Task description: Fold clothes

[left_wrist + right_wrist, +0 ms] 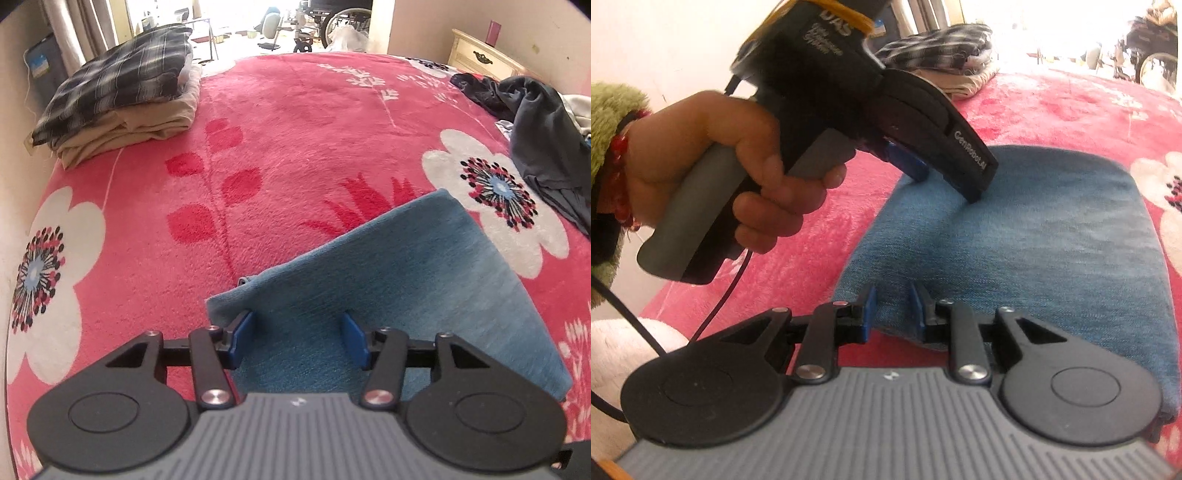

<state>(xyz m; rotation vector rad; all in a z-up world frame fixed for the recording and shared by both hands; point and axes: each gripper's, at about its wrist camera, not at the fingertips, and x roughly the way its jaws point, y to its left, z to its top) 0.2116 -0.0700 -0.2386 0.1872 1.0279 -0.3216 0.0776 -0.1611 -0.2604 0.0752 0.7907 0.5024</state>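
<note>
A folded blue denim garment (pixel 406 280) (pixel 1034 236) lies flat on the pink flowered blanket (pixel 295 129). My left gripper (pixel 299 339) stands open over the garment's near left part, its blue pads (pixel 242 339) set wide apart with flat denim under the gap. In the right wrist view a hand holds that left gripper (pixel 947 184) tilted down, fingertips resting on the denim's top. My right gripper (pixel 893 308) sits at the garment's near edge, and the thick folded edge fills the narrow gap between its pads.
A stack of folded clothes, plaid over beige (pixel 122 92) (pixel 945 55), sits at the blanket's far left by the wall. A heap of dark unfolded clothes (pixel 535 129) lies at the right. A cream dresser (pixel 480 55) stands behind it. A black cable (pixel 716 306) hangs from the left gripper.
</note>
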